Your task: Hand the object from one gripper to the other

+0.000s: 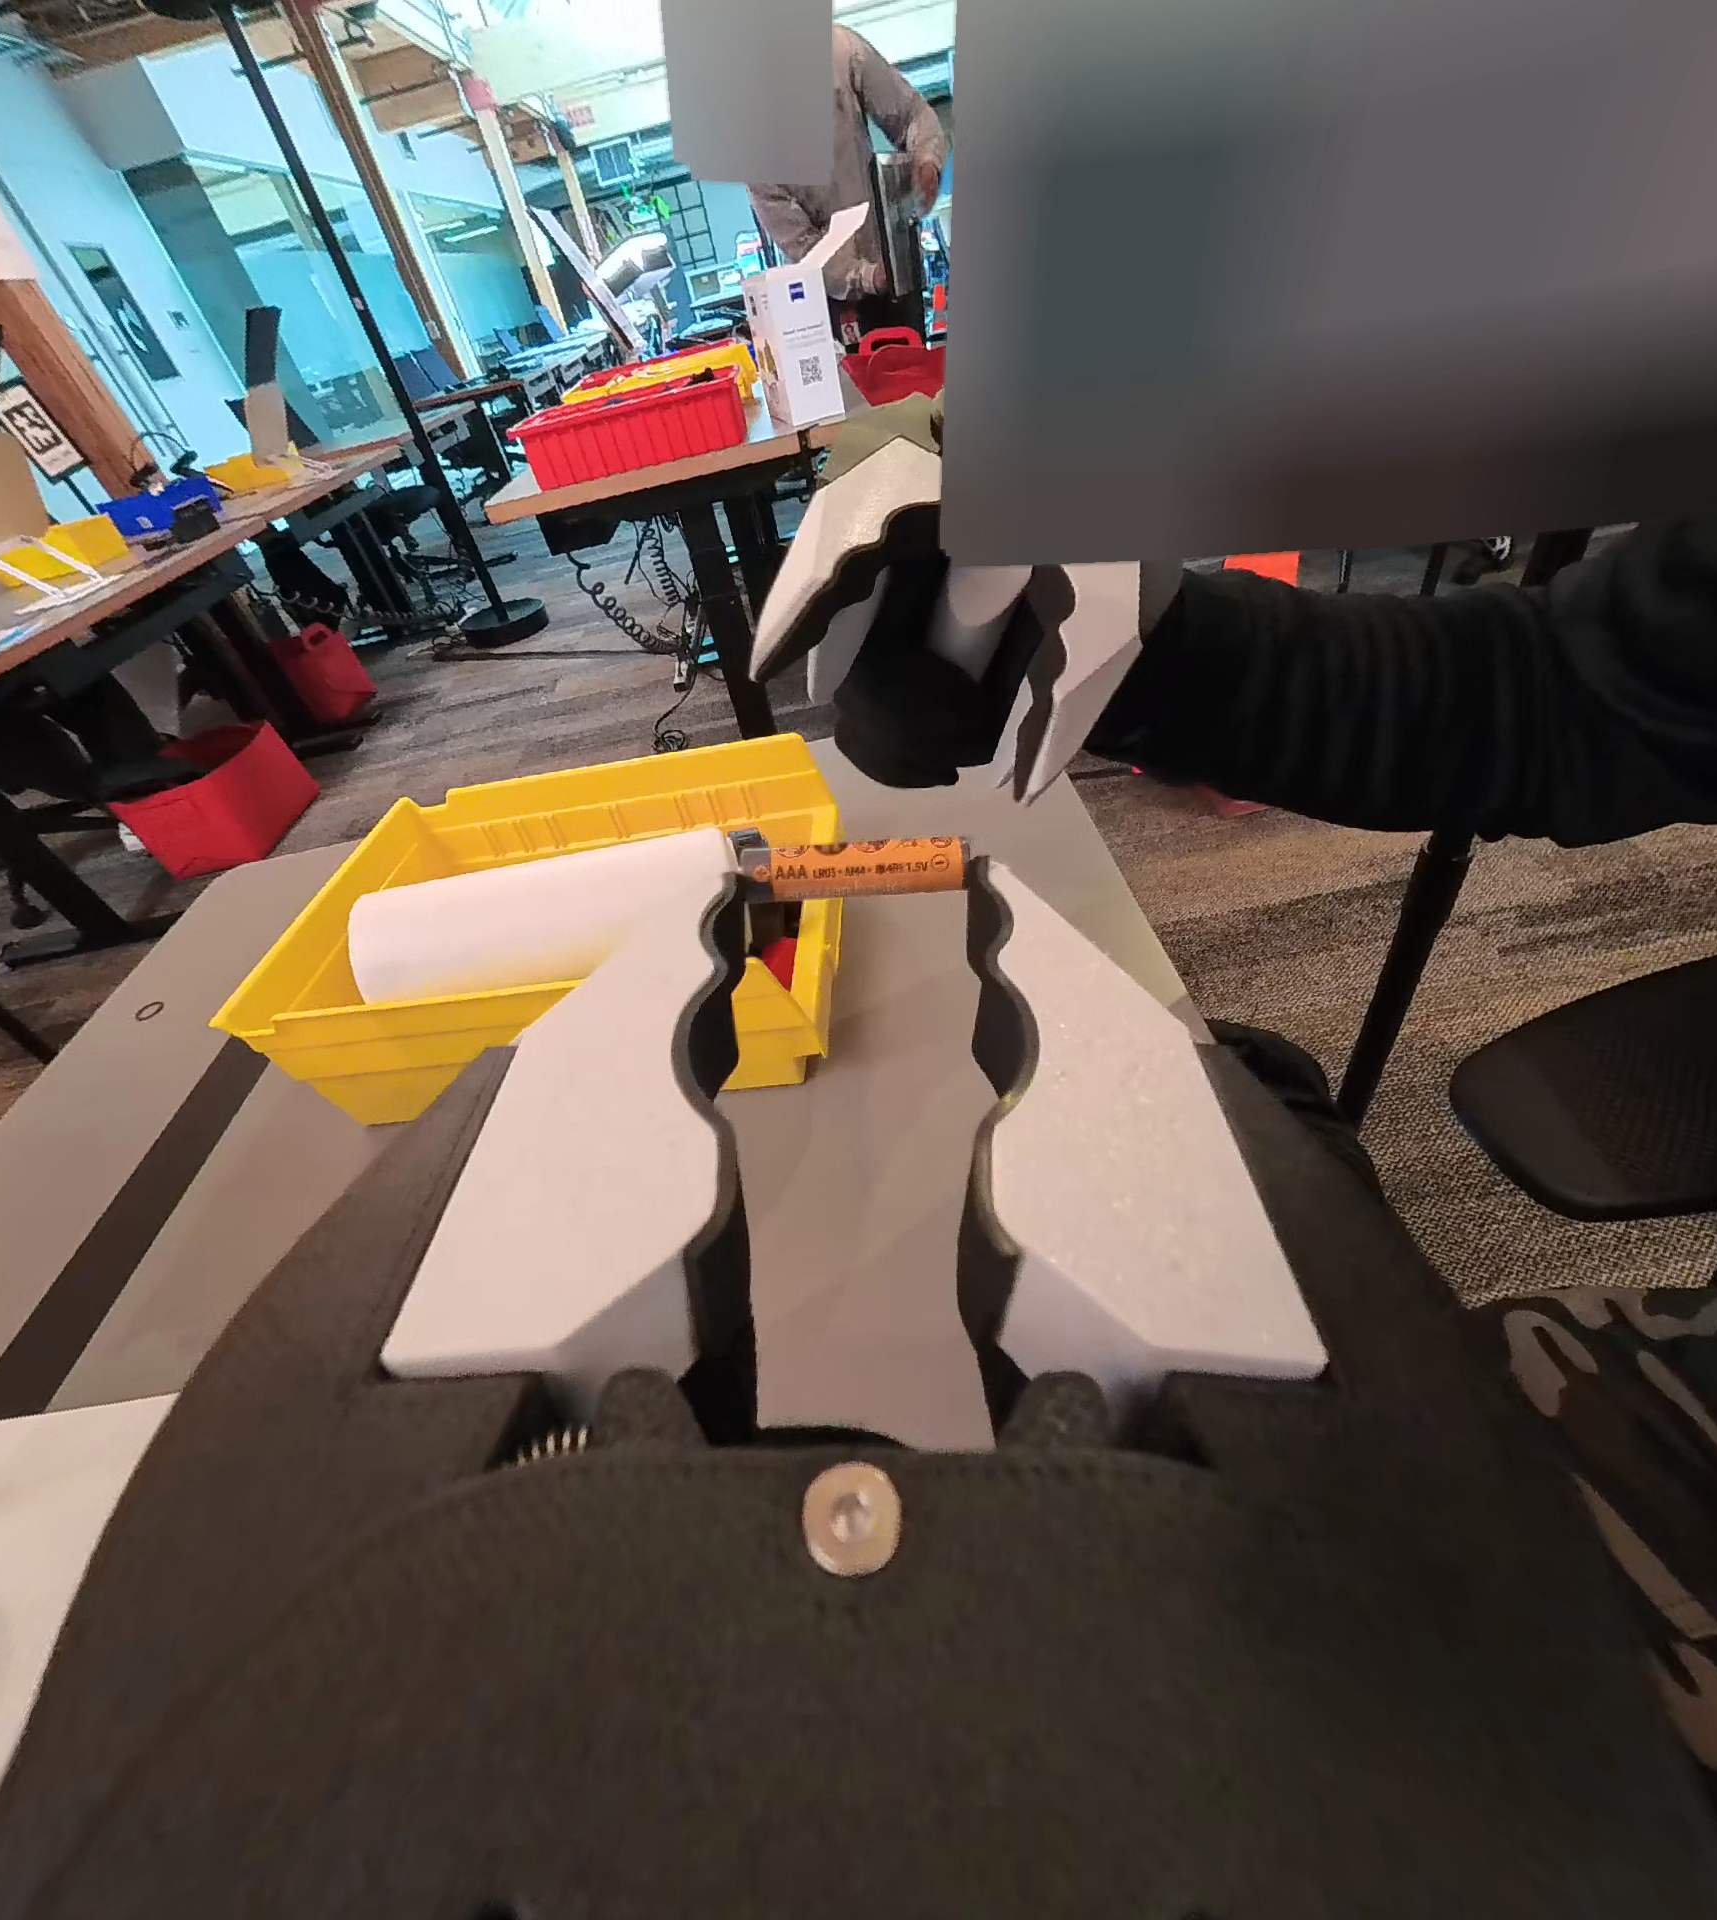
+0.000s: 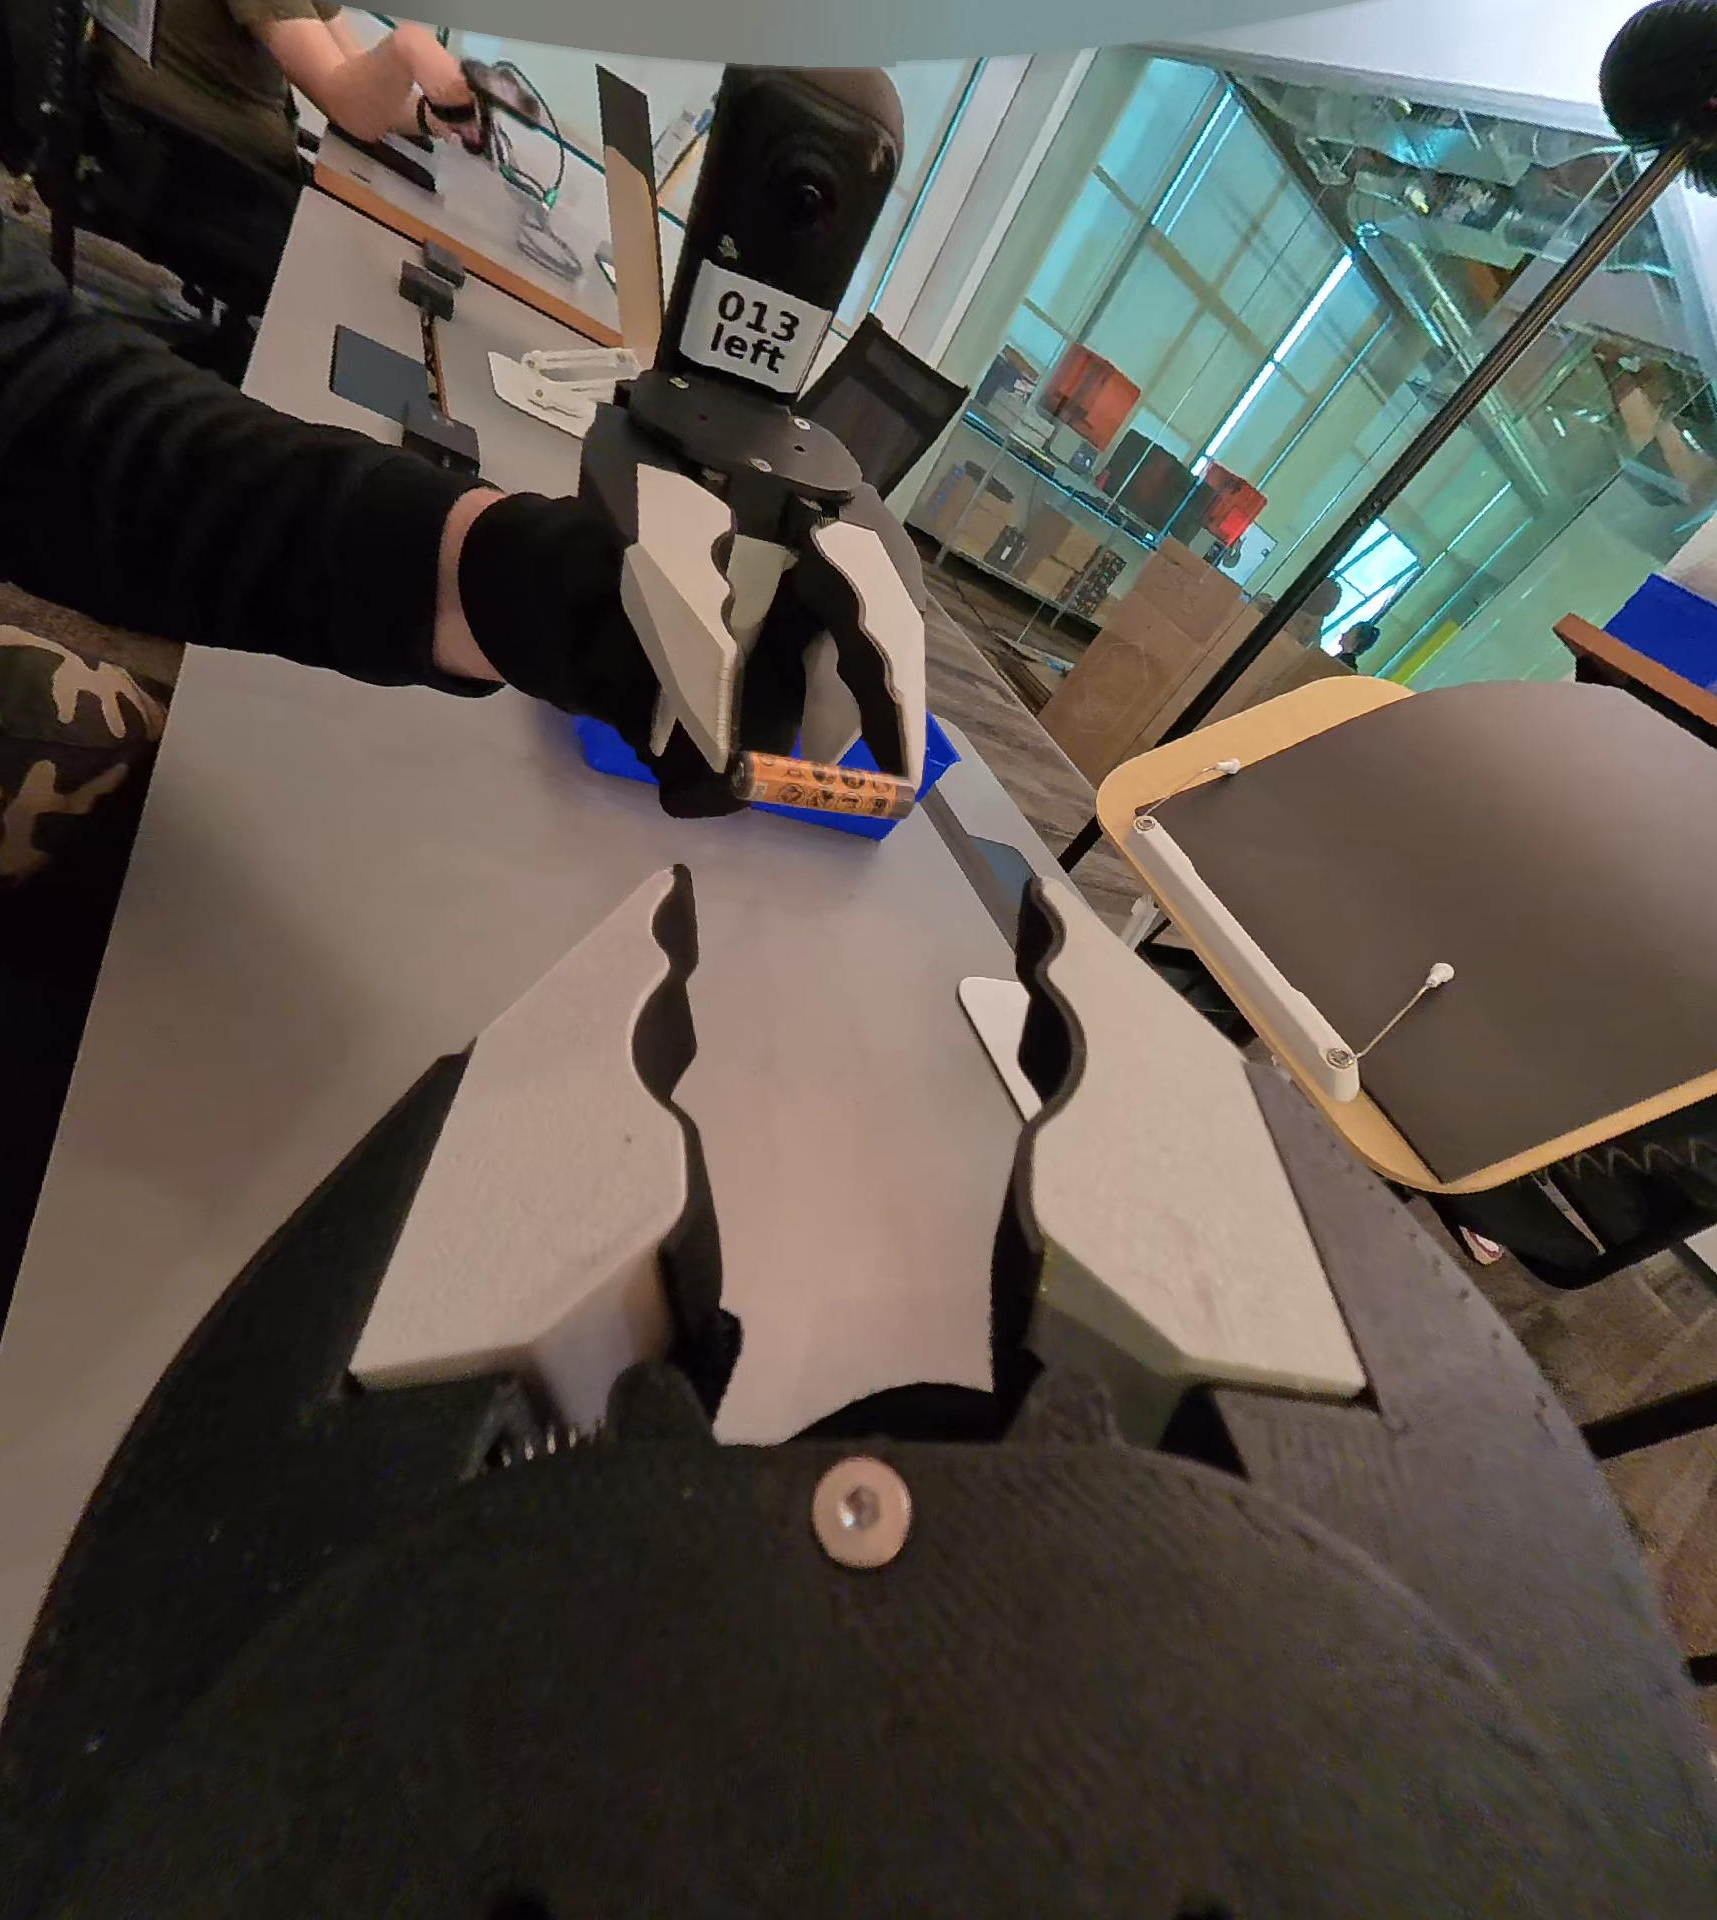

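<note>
An orange AAA battery (image 1: 854, 868) is clamped end to end between the tips of my left gripper (image 1: 852, 878), a little above the grey table (image 1: 854, 1195). In the right wrist view the same battery (image 2: 823, 787) sits crosswise in the left gripper (image 2: 818, 771), which a black-gloved hand holds pointing down. My right gripper (image 2: 854, 883) is open and empty, its fingertips a short way in front of the battery and apart from it. In the left wrist view the right gripper (image 1: 895, 727) hangs open just above and behind the battery.
A yellow bin (image 1: 542, 1049) holding a white roll (image 1: 532, 920) stands on the table left of the battery. A blue bin (image 2: 615, 753) lies behind the left gripper. A black-and-tan board (image 2: 1508, 914) and a stand pole (image 2: 1405, 447) are at the right. The grippers' ends are close to 4 cm from one another.
</note>
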A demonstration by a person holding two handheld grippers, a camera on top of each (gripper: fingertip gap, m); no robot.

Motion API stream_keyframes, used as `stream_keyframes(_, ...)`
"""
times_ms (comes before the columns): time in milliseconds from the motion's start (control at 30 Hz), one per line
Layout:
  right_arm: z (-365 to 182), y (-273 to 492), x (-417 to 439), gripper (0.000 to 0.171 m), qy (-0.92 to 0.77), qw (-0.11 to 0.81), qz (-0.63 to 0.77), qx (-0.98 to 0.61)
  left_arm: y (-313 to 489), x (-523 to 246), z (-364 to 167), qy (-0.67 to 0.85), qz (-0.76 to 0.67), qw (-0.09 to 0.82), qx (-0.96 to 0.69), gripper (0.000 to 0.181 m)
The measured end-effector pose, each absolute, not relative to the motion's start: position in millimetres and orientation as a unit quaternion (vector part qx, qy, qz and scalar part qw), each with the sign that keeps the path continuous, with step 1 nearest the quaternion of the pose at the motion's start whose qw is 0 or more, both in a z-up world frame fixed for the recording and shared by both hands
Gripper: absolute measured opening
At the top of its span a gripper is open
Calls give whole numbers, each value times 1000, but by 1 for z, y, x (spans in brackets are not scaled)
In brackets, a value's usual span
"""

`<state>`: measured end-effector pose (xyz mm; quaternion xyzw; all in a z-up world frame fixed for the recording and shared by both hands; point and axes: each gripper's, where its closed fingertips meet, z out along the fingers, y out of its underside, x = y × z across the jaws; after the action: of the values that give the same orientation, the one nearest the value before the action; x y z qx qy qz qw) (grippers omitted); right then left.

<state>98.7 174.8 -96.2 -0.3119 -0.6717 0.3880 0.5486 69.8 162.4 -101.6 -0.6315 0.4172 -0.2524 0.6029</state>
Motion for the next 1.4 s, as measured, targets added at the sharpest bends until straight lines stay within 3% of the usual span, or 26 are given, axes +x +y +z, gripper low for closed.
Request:
stream_keyframes(567,-111,173,87,60,-692,566,332,-301,166,56,-114,364,-309,578,-662,41)
stream_keyframes(867,-125,158,54,50,-730,619,173,-229,162,44,-118,294,-424,540,-665,41)
stream_keyframes(1233,-136,142,20,39,-744,627,129,-191,154,40,-125,254,-464,534,-660,41)
stream_keyframes(1400,-131,146,18,23,-738,637,112,-191,154,34,-128,243,-457,539,-664,41)
